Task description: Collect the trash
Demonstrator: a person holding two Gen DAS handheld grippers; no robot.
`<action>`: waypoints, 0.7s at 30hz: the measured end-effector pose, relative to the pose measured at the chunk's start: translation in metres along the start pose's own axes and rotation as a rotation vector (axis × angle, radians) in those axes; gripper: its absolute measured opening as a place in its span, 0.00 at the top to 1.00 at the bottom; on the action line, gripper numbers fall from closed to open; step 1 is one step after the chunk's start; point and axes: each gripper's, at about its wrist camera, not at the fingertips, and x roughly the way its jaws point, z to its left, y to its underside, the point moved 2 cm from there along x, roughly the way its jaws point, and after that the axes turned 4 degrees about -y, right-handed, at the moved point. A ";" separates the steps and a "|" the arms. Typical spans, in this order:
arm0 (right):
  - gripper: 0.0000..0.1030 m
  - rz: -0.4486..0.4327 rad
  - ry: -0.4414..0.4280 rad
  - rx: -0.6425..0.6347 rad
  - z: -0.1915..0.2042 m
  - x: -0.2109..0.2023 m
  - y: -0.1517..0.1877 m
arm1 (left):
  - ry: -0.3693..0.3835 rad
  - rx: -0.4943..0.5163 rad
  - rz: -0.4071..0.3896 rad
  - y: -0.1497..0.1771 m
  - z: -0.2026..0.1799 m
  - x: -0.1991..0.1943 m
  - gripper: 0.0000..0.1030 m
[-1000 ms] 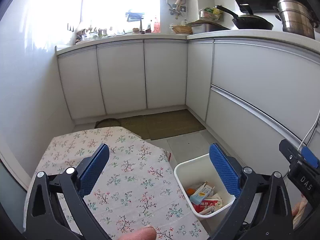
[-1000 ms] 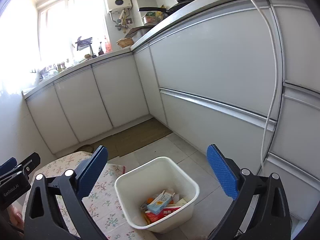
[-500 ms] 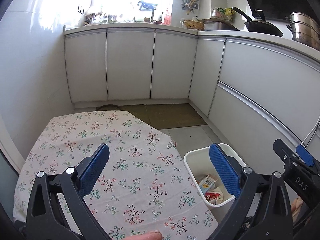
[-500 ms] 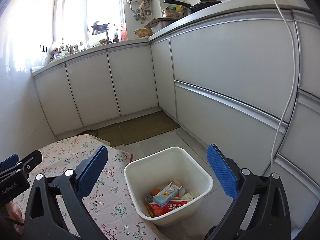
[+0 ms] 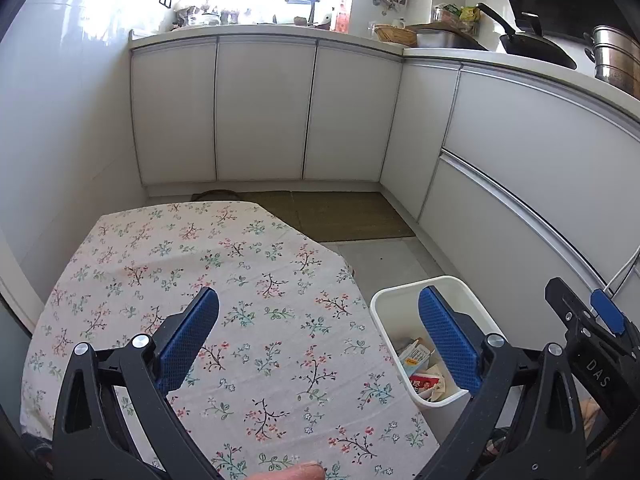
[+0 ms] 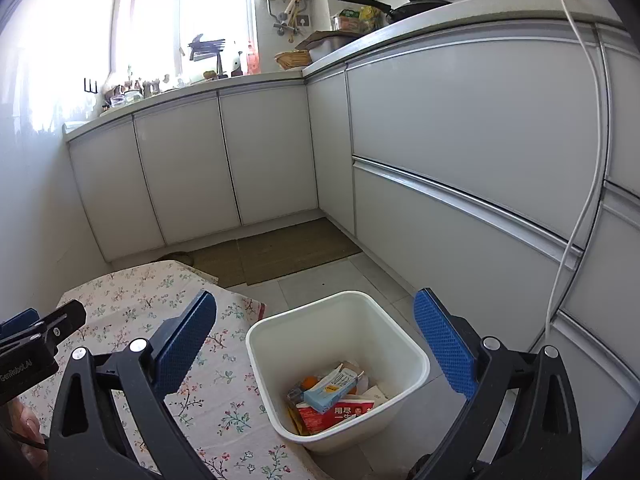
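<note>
A white plastic bin (image 6: 396, 350) stands on the floor beside the table; it also shows in the left wrist view (image 5: 384, 308). Inside lie pieces of trash: a blue-and-white carton (image 6: 332, 387), a red-and-white packet (image 6: 340, 414) and something orange. My left gripper (image 5: 318, 330) is open and empty above the flowered tablecloth (image 5: 224, 264). My right gripper (image 6: 316, 338) is open and empty above the bin. No trash shows on the cloth.
White cabinets (image 6: 460, 128) run along the back and right. A brown mat (image 5: 344, 216) lies on the tiled floor. A white cable (image 6: 576, 220) hangs down the right cabinets. Pots and a pan (image 5: 532, 46) sit on the counter.
Both grippers have pulled back and tilted up, so more of the table and cabinets shows. Both stay open and empty. The bin's contents have not changed.
</note>
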 end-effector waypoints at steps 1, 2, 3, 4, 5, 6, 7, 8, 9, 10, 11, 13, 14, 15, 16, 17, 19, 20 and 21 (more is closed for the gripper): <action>0.07 -0.002 0.001 -0.004 0.000 0.000 0.000 | -0.002 -0.001 0.001 0.000 0.000 0.000 0.07; 0.07 -0.004 0.002 -0.006 0.000 0.000 0.000 | -0.004 -0.001 0.003 0.000 0.000 0.001 0.07; 0.07 -0.004 0.002 -0.006 0.000 -0.001 0.001 | -0.004 -0.001 0.005 0.000 -0.001 0.001 0.07; 0.07 -0.003 0.002 -0.006 0.000 0.000 0.001 | -0.004 0.000 0.007 0.001 -0.001 0.001 0.07; 0.07 -0.001 0.003 -0.005 -0.001 0.000 0.001 | -0.006 0.000 0.007 0.000 -0.001 0.002 0.07; 0.07 0.001 0.002 -0.005 -0.001 0.000 0.001 | -0.007 0.001 0.008 0.001 -0.001 0.002 0.07; 0.07 0.001 0.001 -0.004 -0.001 0.001 0.001 | -0.009 0.002 0.009 0.001 -0.001 0.002 0.07; 0.07 0.001 0.001 -0.004 -0.001 0.001 0.001 | -0.010 0.001 0.011 0.001 0.000 0.002 0.07; 0.07 0.002 0.001 -0.005 -0.001 0.001 0.001 | -0.010 0.000 0.012 0.001 0.000 0.003 0.07; 0.07 0.003 0.001 -0.005 0.000 0.002 0.001 | -0.009 -0.001 0.013 0.001 0.001 0.003 0.07; 0.07 0.003 0.000 -0.005 0.000 0.002 0.001 | -0.010 -0.001 0.014 0.002 0.001 0.003 0.07; 0.07 0.005 -0.001 -0.007 0.000 0.002 0.001 | -0.013 0.000 0.017 0.002 0.001 0.004 0.07; 0.07 0.006 -0.001 -0.007 0.000 0.002 0.001 | -0.014 0.001 0.019 0.002 0.001 0.004 0.07; 0.07 0.007 -0.003 -0.006 0.000 0.003 0.001 | -0.015 0.001 0.021 0.002 0.000 0.005 0.07; 0.07 0.008 -0.004 -0.007 0.000 0.003 0.001 | -0.016 0.001 0.023 0.002 0.000 0.005 0.07; 0.07 0.010 -0.004 -0.008 0.000 0.003 0.001 | -0.017 0.001 0.023 0.002 0.000 0.005 0.07; 0.07 0.016 -0.006 -0.011 0.001 0.004 0.002 | -0.017 0.001 0.024 0.003 0.000 0.006 0.07; 0.07 0.015 -0.006 -0.011 0.001 0.004 0.002 | -0.018 0.000 0.025 0.003 0.001 0.006 0.07; 0.07 0.012 -0.006 -0.011 0.001 0.004 0.002 | -0.018 0.000 0.025 0.003 0.001 0.006 0.07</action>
